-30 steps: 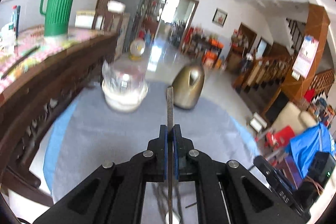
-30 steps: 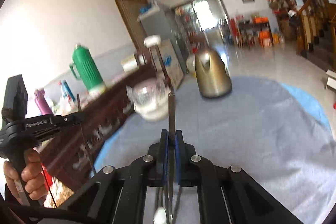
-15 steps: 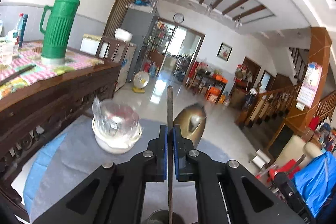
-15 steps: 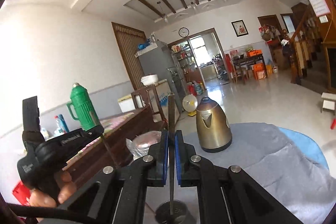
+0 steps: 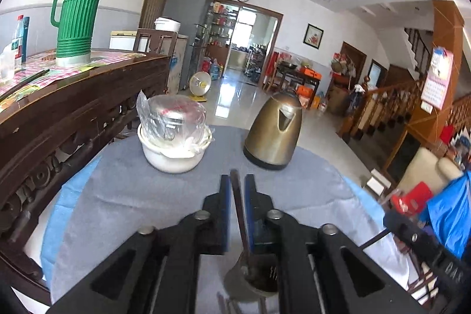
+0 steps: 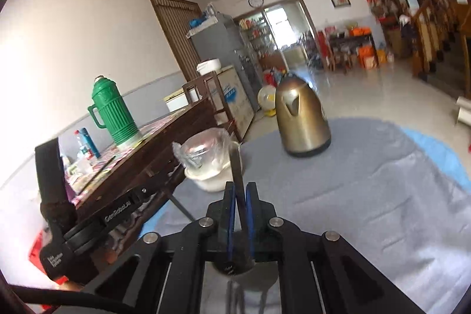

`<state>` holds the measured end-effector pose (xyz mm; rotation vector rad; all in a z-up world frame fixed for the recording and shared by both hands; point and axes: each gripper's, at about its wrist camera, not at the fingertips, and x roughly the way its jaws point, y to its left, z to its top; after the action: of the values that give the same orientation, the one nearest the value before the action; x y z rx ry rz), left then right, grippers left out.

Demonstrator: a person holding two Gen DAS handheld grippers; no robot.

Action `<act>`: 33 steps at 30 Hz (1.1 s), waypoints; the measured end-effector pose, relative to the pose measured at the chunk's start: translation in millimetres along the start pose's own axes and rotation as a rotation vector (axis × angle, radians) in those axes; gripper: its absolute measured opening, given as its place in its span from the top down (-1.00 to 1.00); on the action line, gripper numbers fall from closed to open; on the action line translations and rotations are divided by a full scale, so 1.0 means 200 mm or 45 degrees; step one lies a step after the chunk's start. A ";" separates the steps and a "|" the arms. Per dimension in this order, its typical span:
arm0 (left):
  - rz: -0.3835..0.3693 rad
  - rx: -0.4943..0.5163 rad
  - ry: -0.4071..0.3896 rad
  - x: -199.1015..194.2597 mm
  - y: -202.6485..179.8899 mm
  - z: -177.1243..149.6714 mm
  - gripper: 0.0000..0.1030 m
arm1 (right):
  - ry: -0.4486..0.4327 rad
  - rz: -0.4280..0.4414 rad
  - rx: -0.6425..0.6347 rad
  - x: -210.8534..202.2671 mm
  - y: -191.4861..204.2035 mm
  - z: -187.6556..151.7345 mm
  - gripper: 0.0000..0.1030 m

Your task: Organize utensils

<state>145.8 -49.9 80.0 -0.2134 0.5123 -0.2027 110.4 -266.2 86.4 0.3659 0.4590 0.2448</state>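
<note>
In the left wrist view my left gripper [image 5: 237, 181] has its blue pads parted a little, with a thin metal utensil handle [image 5: 239, 205] leaning loose between them. Its lower end stands in a round metal holder [image 5: 250, 281] below the jaws. In the right wrist view my right gripper [image 6: 239, 187] is shut on another flat metal utensil handle [image 6: 237, 169] that sticks up past the pads. Its lower end reaches down into the same dark holder [image 6: 232, 267]. The left gripper's body [image 6: 88, 222] shows at the left there.
A grey cloth [image 5: 141, 196] covers the round table. A white bowl with a plastic-wrapped glass lid [image 5: 173, 134] and a gold kettle [image 5: 275, 134] stand at the far side. A dark wooden sideboard [image 5: 59, 108] with a green thermos [image 5: 78, 16] is on the left.
Both grippers have dropped lower and tilted down over the holder. The left pads have opened slightly and its utensil has slid down, now leaning loose. The right utensil also sits lower.
</note>
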 end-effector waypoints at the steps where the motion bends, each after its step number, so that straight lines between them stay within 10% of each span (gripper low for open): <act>1: -0.003 0.006 0.017 -0.03 0.02 -0.02 0.26 | 0.006 0.003 0.022 -0.02 -0.02 -0.01 0.60; 5: 0.022 0.022 0.029 -0.14 0.06 -0.11 0.09 | -0.002 0.044 0.095 -0.11 -0.08 -0.07 -0.23; 16: 0.172 0.063 0.328 -0.26 0.20 -0.53 0.00 | 0.010 0.005 0.125 -0.38 -0.22 -0.30 -0.23; 22: 0.164 0.067 0.528 -0.25 0.21 -0.78 -0.01 | 0.197 0.008 0.127 -0.37 -0.31 -0.52 0.25; 33: 0.207 0.142 0.543 -0.28 0.19 -0.85 -0.04 | 0.511 0.180 0.028 -0.20 -0.18 -0.83 0.40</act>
<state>17.0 -25.8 -48.1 -0.0165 0.9350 -0.1169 2.1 -262.7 -51.2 0.3724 0.8320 0.4548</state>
